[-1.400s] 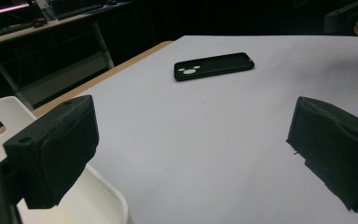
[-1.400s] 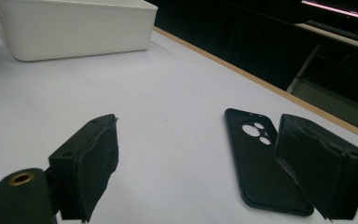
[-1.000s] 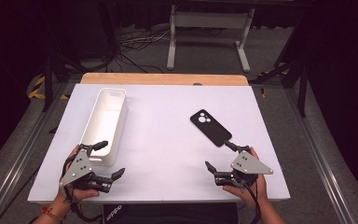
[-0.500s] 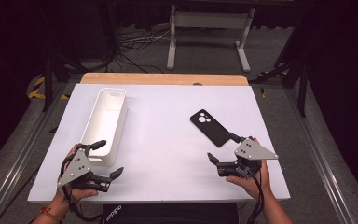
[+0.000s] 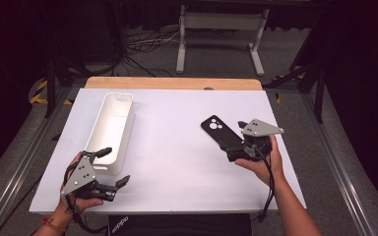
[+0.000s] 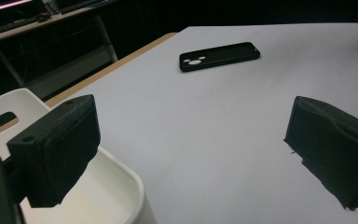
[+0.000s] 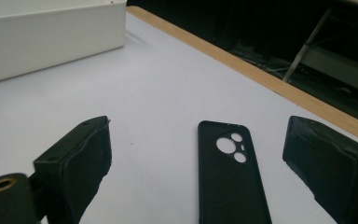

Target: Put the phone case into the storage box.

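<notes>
Straddling the near end of the black phone case (image 7: 233, 172), the right hand-held gripper (image 5: 243, 147) stands released, jaws wide on either side, evidently lined up to close on it. The case lies flat on the white desk (image 5: 177, 162), camera cut-outs facing up; its near end is cut off, so contact cannot be confirmed. The left hand-held gripper (image 5: 109, 167) idles spread open beside the white bin (image 5: 113, 130), seemingly the destination, well apart from the case.

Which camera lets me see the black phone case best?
The right gripper view: the phone case lies close, its camera holes clear. The high view shows it small, near the right gripper; the left gripper view shows it far off.
</notes>
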Action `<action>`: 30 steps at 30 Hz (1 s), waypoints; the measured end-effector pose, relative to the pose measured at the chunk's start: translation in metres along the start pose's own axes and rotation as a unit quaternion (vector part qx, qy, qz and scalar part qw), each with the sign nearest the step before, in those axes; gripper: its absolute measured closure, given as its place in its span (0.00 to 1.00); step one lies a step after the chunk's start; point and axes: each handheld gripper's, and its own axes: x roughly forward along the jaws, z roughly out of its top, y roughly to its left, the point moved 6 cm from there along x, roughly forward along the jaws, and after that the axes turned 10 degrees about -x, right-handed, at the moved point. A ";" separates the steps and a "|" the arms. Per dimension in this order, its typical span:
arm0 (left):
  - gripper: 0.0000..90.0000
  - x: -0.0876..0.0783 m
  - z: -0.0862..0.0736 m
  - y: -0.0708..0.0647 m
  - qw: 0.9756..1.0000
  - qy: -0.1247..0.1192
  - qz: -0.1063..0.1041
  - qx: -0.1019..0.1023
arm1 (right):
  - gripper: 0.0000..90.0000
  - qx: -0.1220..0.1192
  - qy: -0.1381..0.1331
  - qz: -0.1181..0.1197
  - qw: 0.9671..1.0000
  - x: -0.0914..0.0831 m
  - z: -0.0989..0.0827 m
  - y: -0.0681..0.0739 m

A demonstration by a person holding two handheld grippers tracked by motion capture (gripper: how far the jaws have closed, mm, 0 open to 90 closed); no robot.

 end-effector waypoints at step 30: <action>0.05 0.005 -0.002 -0.008 1.000 0.018 -0.017 0.016 | 0.28 0.019 0.174 0.013 0.984 0.111 -0.006 -0.064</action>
